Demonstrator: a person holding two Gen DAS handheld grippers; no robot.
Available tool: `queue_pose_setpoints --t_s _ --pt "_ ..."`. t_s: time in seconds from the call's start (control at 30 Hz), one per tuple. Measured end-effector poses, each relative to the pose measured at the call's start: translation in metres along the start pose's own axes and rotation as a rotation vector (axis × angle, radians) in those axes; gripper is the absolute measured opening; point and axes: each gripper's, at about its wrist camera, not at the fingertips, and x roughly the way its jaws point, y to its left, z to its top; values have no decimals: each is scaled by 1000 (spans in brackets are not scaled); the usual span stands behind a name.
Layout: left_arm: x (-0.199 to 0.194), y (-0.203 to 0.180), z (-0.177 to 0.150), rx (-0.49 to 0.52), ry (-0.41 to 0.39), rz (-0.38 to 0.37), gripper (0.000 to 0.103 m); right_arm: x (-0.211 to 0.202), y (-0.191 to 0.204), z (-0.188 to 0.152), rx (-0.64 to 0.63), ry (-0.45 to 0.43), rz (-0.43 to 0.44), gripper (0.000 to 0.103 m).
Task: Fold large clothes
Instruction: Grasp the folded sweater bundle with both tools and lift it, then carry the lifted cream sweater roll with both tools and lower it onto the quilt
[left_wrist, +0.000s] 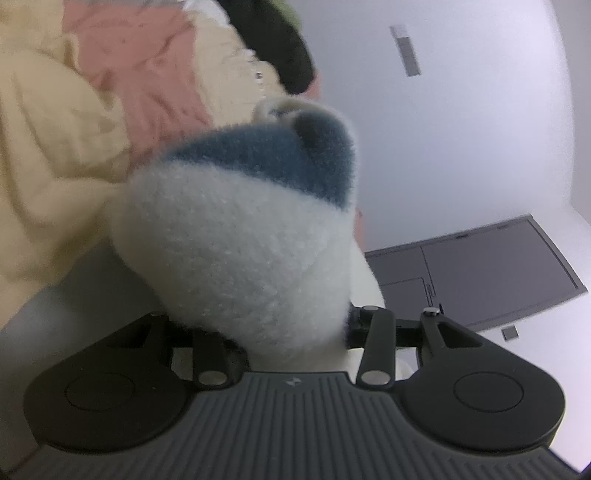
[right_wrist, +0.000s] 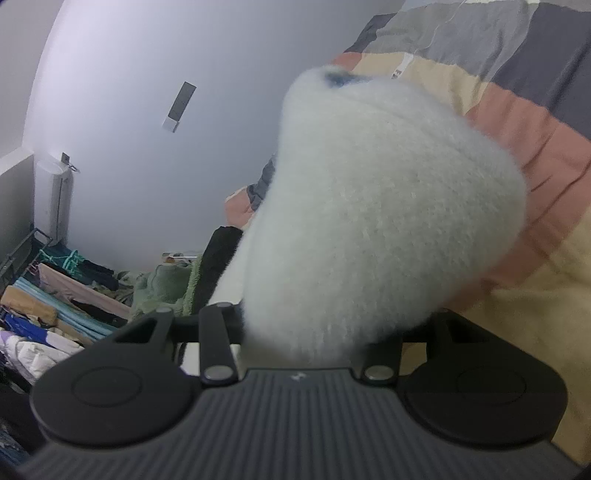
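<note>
White wall (right_wrist: 147, 74) behind a cream, pink and grey striped bedspread (right_wrist: 517, 122). Fluffy white fleece garment with a blue band (left_wrist: 240, 229) bunches in both the left gripper (left_wrist: 291, 332) and right gripper (right_wrist: 306, 332), jaws part-closed, clamping it and hiding their fingertips. Piled clothes (right_wrist: 66, 295) lie left.

Both wrist cameras sat just behind their claws, looking forward and tilted, very close to a fluffy white garment (left_wrist: 240, 240) that filled mid-frame. Left view faced a white wall (left_wrist: 461, 129); right view the same wall's wall unit (right_wrist: 179, 107). Shared: garment, striped bedding (right_wrist: 517, 129).

A fluffy white fleece garment (right_wrist: 384, 206) is bunched between the jaws of the right hand-held gripper (right_wrist: 314, 332), whose fingertips are hidden by it. A striped peach, cream and grey bed cover (right_wrist: 517, 122) is seen behind, and a heap of mixed clothes (right_wrist: 66, 295) lies lower left.
</note>
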Motion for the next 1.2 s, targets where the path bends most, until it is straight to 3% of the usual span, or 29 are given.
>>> queue_pose_setpoints --t_s 0.13,0.33,0.6,0.9,1.2 --pt "-22 -8 -15 8 -5 -2 48 -12 7 -4 16 27 -16 50" --pt "-45 -2 -34 -3 10 66 48 -28 -4 -22 23 97 -60 49" --pt "-61 -28 -44 -9 7 9 48 -59 23 -1 -52 68 4 49" --pt "-39 -112 -59 49 36 -108 48 -108 46 69 -85 -26 80 49" --pt "36 -216 -99 128 117 -235 48 -171 46 161 -116 -189 86 49"
